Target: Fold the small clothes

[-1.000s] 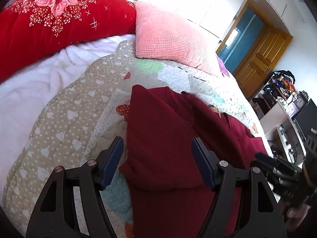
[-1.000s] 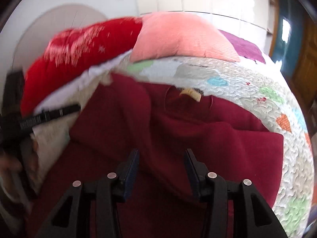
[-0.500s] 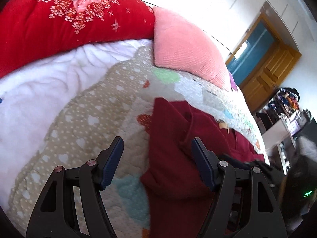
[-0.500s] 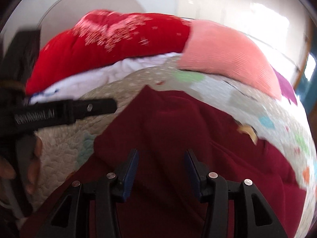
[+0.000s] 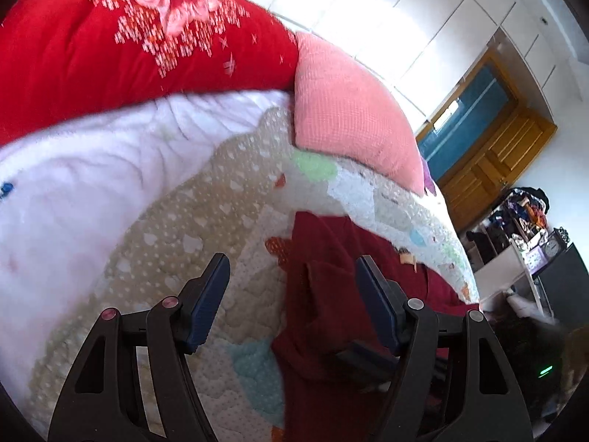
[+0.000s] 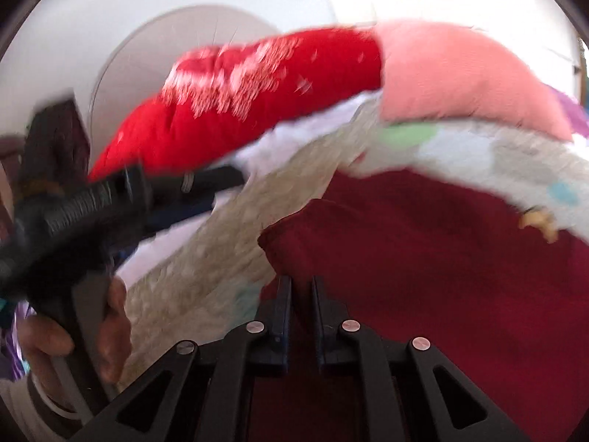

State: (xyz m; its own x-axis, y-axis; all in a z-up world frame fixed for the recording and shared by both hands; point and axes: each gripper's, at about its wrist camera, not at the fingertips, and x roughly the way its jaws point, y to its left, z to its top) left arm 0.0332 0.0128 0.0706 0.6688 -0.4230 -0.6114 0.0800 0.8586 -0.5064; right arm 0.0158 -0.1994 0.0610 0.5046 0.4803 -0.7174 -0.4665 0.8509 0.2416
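Our right gripper point(image 6: 301, 294) closing on maroon shirt point(image 6: 423, 258) edge between its jaws; left gripper point(image 5: 292, 294) wide, empty. We'd pinch single layer, lift evenly.

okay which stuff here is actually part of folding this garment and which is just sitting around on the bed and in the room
Part of the job:
dark red garment
right gripper, fingers closing on the garment's edge
left gripper, open above the quilt

Just lying about:
patchwork quilt
pink pillow
red blanket
white sheet
wooden door
cluttered shelf
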